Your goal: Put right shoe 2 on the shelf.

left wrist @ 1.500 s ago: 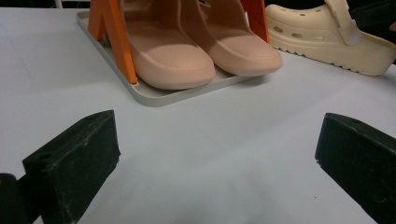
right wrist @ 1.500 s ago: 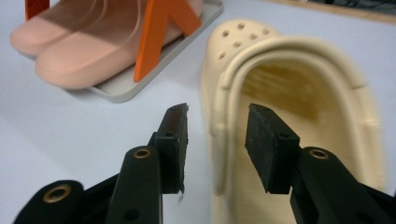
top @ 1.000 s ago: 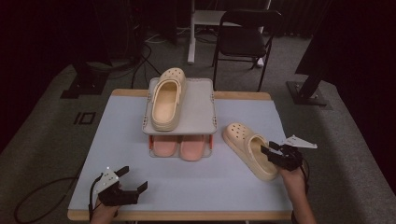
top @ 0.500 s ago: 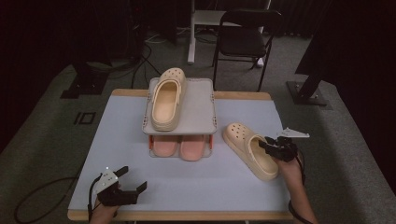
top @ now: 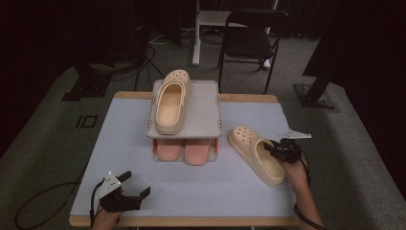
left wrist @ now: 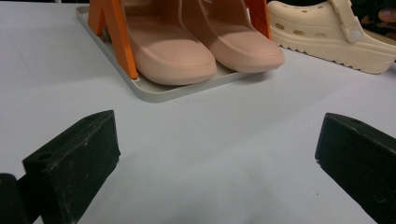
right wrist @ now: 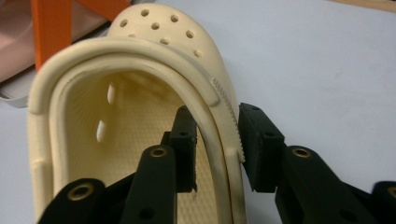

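**Thin grip on the clog's side wall**

The right gripper (right wrist: 215, 140) has one jaw inside the loose cream-coloured perforated foam clog (right wrist: 140, 116) and the other outside, straddling its side wall; the jaws have just been closing, and the outer pad meets the ridged sole edge while the inner pad looks very near or just on the wall. I judge the grip not yet firm.

The wall is soft and curved. If the bite sits too shallow, the clog may fold, pivot toe-down or slip free on lifting; dragging could knock it against the rack just beyond its toe.

That clog lies on the pale blue-white table top (top: 119, 143), directly between the right jaws.

Farther out stands the grey two-tier shoe rack with orange posts (top: 210, 110): a matching cream clog (top: 171, 100) on its top shelf, a pair of pink smooth slippers (left wrist: 196, 46) on the bottom tray.

The left gripper (left wrist: 215, 154) rests well short of the rack, jaws wide apart, nothing between them.
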Available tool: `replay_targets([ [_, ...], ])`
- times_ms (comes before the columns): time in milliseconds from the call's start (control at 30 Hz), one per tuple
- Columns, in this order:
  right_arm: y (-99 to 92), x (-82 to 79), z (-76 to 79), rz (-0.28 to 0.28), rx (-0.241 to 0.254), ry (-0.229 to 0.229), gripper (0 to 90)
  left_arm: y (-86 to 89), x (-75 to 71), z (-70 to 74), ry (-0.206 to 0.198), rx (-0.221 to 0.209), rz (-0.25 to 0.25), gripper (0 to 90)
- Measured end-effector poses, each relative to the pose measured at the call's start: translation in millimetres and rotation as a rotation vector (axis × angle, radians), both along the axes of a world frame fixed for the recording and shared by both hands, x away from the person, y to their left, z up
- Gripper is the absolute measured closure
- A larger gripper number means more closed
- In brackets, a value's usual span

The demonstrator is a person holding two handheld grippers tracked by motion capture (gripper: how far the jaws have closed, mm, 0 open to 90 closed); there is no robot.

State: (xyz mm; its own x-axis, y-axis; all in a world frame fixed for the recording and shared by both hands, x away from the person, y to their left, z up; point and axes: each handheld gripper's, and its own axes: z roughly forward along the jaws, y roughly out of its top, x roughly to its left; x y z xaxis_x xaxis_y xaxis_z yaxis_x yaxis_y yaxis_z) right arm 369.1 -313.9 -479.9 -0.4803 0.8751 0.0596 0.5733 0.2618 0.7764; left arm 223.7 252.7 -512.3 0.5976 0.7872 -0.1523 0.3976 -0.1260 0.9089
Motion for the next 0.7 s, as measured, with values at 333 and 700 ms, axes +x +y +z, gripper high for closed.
replay_targets([
  [333, 1.6, -4.7, 3.4, -0.004, 0.002, -0.017, 75.6, -0.1, 0.2, 0.2, 0.000, -0.004, -0.001, 0.0],
  [700, 0.0, -8.7, 26.1, -0.033, 0.051, -0.040, 75.9, 0.0, -0.4, 1.4, -0.005, -0.004, 0.004, 0.0],
])
